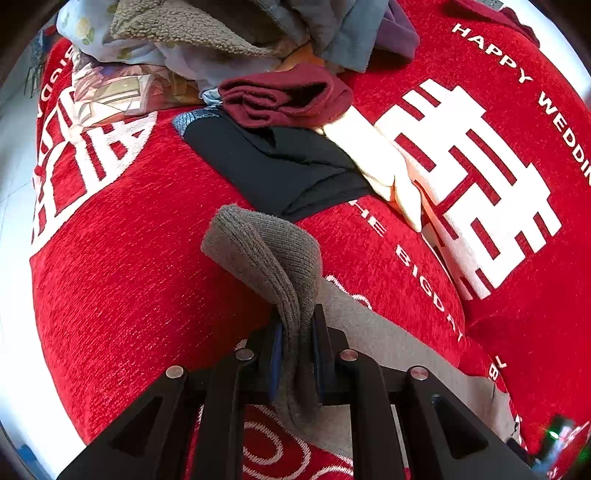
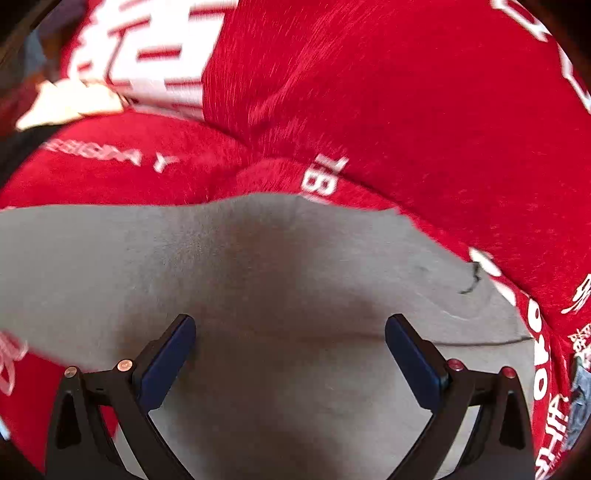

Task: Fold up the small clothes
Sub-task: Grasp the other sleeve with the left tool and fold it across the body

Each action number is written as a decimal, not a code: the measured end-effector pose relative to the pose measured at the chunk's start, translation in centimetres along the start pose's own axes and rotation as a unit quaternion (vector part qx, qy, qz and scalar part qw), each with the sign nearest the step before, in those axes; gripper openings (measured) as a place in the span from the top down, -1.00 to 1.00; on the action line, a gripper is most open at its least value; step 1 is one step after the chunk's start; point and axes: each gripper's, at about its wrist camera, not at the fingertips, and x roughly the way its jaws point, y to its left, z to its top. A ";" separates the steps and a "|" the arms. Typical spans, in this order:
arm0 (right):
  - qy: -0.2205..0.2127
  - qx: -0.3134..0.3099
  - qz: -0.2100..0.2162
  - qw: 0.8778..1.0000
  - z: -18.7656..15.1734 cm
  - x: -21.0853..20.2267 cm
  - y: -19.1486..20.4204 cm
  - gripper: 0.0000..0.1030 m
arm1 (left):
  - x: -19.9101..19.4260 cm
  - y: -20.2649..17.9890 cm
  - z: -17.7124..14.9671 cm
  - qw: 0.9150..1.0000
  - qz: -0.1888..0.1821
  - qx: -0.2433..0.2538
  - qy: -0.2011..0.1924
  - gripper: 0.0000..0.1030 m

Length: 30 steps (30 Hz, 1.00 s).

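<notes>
My left gripper (image 1: 297, 332) is shut on the ribbed cuff end of a grey knitted garment (image 1: 269, 254), which folds over above the fingers. The rest of the grey garment (image 1: 402, 347) lies flat on the red cushion to the right. In the right wrist view the same grey garment (image 2: 229, 266) spreads flat under my right gripper (image 2: 290, 332), which is open, with its blue pads (image 2: 170, 358) just above the cloth. The right wrist view is motion-blurred.
Red cushions (image 1: 129, 266) with white lettering cover the surface. Folded black (image 1: 280, 166), dark red (image 1: 284, 98) and cream (image 1: 384, 162) garments lie behind. A heap of unfolded clothes (image 1: 207, 33) sits at the back.
</notes>
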 end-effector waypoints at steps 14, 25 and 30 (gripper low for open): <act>-0.082 -0.019 0.053 0.995 -6.5 -8.0 -4.8 -0.95 | -3.8 -8.7 -2.1 0.994 -0.031 0.106 -0.027 0.72; -0.069 0.151 -0.009 0.986 -18.0 -10.7 -25.1 -0.95 | -6.5 -27.9 -14.6 0.955 -0.091 0.284 0.006 0.73; -0.080 0.193 -0.010 0.978 -21.3 -11.0 -29.6 -0.95 | -7.9 -36.3 -23.0 0.925 -0.122 0.360 0.032 0.73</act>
